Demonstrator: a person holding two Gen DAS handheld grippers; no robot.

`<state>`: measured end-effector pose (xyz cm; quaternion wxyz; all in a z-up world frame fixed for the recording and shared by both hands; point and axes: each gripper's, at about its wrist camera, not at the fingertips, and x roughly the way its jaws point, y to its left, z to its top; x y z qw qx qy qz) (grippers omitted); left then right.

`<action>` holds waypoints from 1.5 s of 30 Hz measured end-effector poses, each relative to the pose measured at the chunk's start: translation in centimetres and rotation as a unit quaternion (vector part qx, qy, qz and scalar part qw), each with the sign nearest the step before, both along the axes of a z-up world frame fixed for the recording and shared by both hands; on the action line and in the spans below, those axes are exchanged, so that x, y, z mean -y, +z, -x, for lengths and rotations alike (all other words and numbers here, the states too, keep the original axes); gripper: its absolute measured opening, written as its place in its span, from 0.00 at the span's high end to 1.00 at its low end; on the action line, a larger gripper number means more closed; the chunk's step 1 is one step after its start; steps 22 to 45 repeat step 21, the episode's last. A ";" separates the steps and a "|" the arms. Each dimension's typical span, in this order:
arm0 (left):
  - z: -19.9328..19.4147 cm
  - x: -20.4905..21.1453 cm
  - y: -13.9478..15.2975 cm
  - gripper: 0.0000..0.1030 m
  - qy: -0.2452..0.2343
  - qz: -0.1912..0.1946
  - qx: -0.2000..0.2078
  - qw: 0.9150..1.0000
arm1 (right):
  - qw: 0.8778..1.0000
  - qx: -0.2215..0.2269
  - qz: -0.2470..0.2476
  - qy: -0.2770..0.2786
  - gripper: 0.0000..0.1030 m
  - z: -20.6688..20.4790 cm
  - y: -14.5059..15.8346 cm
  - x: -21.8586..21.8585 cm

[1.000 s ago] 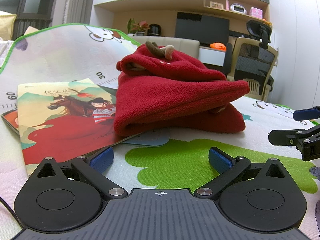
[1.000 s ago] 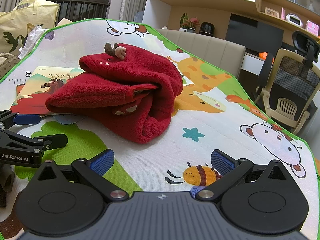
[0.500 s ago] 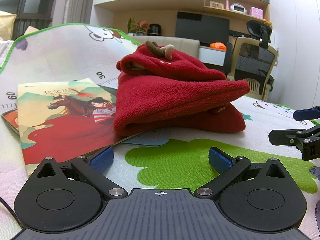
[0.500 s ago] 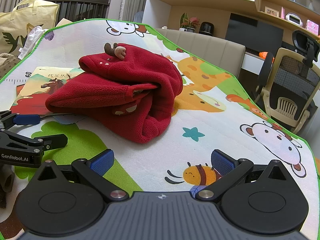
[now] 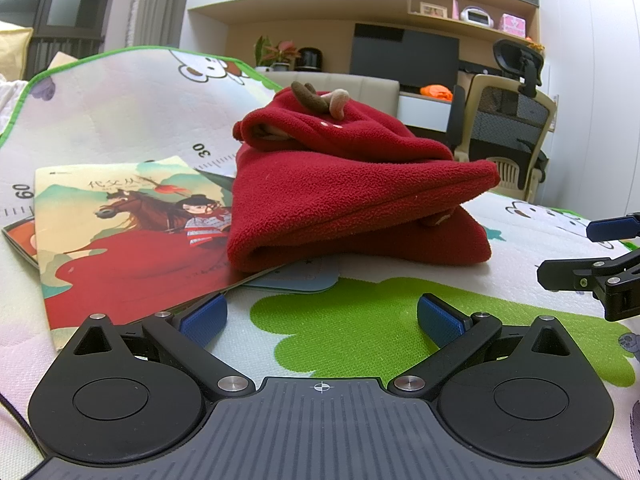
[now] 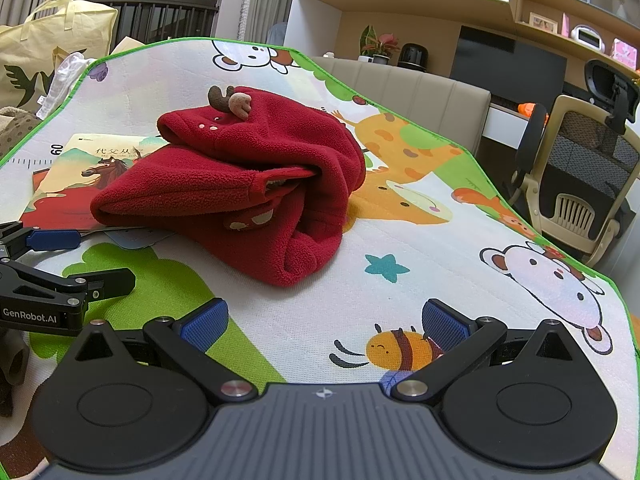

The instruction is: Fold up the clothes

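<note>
A red fleece garment (image 5: 352,200) with small brown antlers lies folded in a thick bundle on the cartoon play mat (image 5: 360,316); the right wrist view shows the garment (image 6: 248,188) from its other side. My left gripper (image 5: 322,316) rests low on the mat just short of the bundle, open, with nothing between its blue pads. My right gripper (image 6: 324,322) is also open and holds nothing, a little in front of the bundle's right end. Each gripper appears at the edge of the other's view.
A picture book (image 5: 128,224) with a horse and rider lies partly under the garment's left side, a pale blue card (image 5: 304,280) beside it. A beige sofa (image 6: 420,88), an office chair (image 6: 584,184) and a yellow bag (image 6: 52,44) stand beyond the mat.
</note>
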<state>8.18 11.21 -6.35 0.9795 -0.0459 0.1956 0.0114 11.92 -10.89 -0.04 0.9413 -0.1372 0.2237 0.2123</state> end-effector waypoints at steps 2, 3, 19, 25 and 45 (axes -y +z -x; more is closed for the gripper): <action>0.0 0.0 0.0 0.00 0.000 0.000 0.000 1.000 | 1.000 0.000 0.000 0.000 0.00 0.0 0.0 0.0; 0.0 0.0 0.0 0.00 0.000 0.000 -0.001 1.000 | 1.000 0.000 0.000 0.000 0.00 0.0 0.0 0.0; -0.1 0.6 2.1 0.00 0.016 -0.005 -0.040 0.999 | 0.999 -0.035 -0.010 0.004 0.00 -0.9 0.1 0.2; 0.5 0.7 2.8 0.00 0.010 -0.004 -0.034 0.999 | 0.999 -0.032 -0.013 0.001 0.00 -0.7 0.4 0.3; 0.5 0.7 2.8 0.00 0.010 -0.004 -0.034 0.999 | 0.999 -0.032 -0.013 0.001 0.00 -0.7 0.4 0.3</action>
